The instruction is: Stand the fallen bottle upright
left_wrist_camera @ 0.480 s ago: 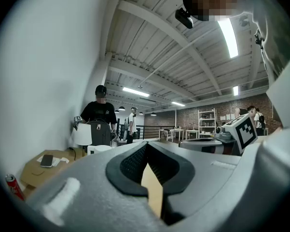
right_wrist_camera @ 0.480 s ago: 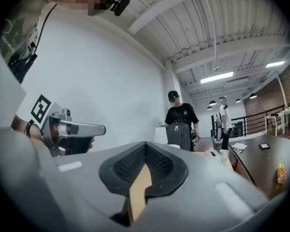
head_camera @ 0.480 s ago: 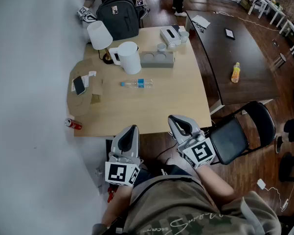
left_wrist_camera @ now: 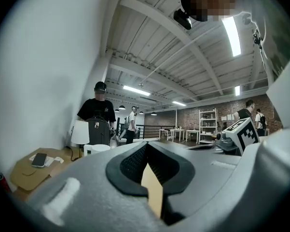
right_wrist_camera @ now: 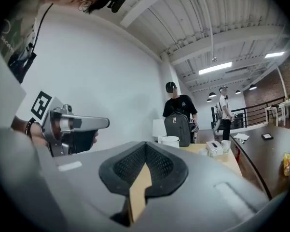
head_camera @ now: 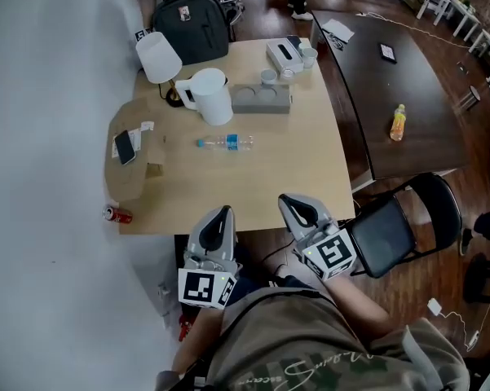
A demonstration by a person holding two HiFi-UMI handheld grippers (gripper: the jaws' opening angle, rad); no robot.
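A clear plastic bottle (head_camera: 226, 142) with a blue cap and blue label lies on its side in the middle of the light wooden table (head_camera: 302, 169). Both grippers hover close to my body, short of the table's near edge and well away from the bottle. My left gripper (head_camera: 220, 215) is shut with nothing in it, and its own view shows its jaws (left_wrist_camera: 147, 151) together. My right gripper (head_camera: 295, 206) is also shut and empty, with its jaws (right_wrist_camera: 145, 151) closed in its own view. The bottle does not show in either gripper view.
Behind the bottle stand a white kettle (head_camera: 214, 96), a grey cup tray (head_camera: 261, 98), a lamp (head_camera: 157, 57), a tissue box (head_camera: 281, 55) and a backpack (head_camera: 197, 24). A phone (head_camera: 125, 147) lies at the left. A black chair (head_camera: 391, 230) stands on the right, by a dark table (head_camera: 375, 72).
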